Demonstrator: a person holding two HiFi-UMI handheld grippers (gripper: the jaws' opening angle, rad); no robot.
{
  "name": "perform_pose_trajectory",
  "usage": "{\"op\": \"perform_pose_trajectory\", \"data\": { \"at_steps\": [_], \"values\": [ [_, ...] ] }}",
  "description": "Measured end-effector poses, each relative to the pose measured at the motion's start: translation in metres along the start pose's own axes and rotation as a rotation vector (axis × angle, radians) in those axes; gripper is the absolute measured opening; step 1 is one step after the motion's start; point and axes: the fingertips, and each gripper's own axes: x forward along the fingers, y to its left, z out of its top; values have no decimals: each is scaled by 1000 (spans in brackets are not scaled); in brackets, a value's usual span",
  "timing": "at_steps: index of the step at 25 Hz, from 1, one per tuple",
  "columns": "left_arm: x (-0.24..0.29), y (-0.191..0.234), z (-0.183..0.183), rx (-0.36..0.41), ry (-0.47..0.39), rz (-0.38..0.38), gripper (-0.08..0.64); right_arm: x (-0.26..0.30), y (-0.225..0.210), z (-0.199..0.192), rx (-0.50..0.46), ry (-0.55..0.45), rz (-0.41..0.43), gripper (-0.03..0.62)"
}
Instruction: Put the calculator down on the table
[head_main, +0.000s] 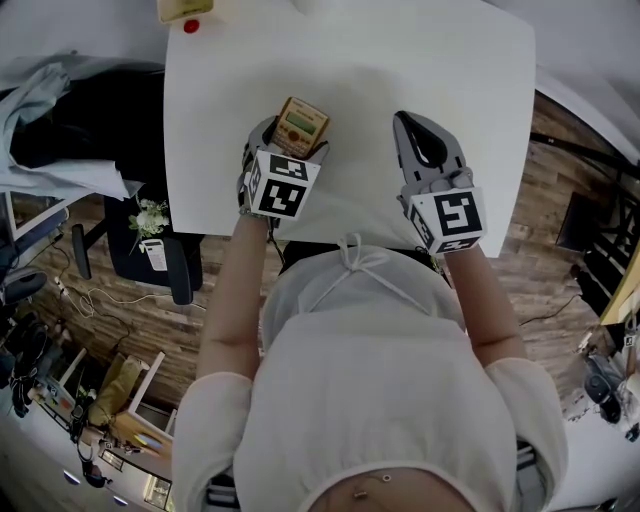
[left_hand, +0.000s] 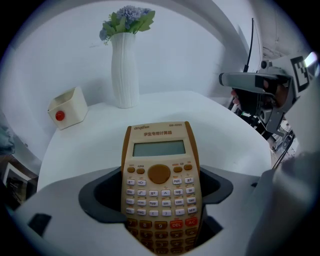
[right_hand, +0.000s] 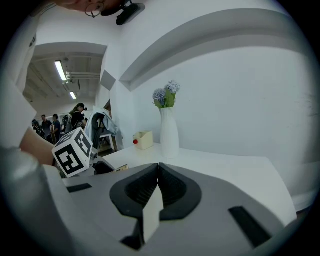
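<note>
Table (head_main: 400, 60) beneath: my left hand-held gripper (head_main: 292, 145) clamps the calculator (head_main: 302, 122); right hand-held gripper (head_main: 408, 125) closed, empty. Releasing high risks impact.

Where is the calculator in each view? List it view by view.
Head view: calculator upper centre, in the left gripper.
Left gripper view: centre-bottom, between the jaws.
Right gripper view: likely the tan sliver, left of centre.
Shared landmark: cream box with red dot.
</note>
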Motion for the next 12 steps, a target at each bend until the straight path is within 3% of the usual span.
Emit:
{"op": "perform_pose_trajectory", "data": {
  "at_steps": [4,12],
  "values": [
    [6,0,-8,-20,46,-11,413,1,1,0,-12,4,2,6],
    [5,3,-9,-23,16,-27,413,-1,8,-2,-13,9,-19,7]
  ]
}}
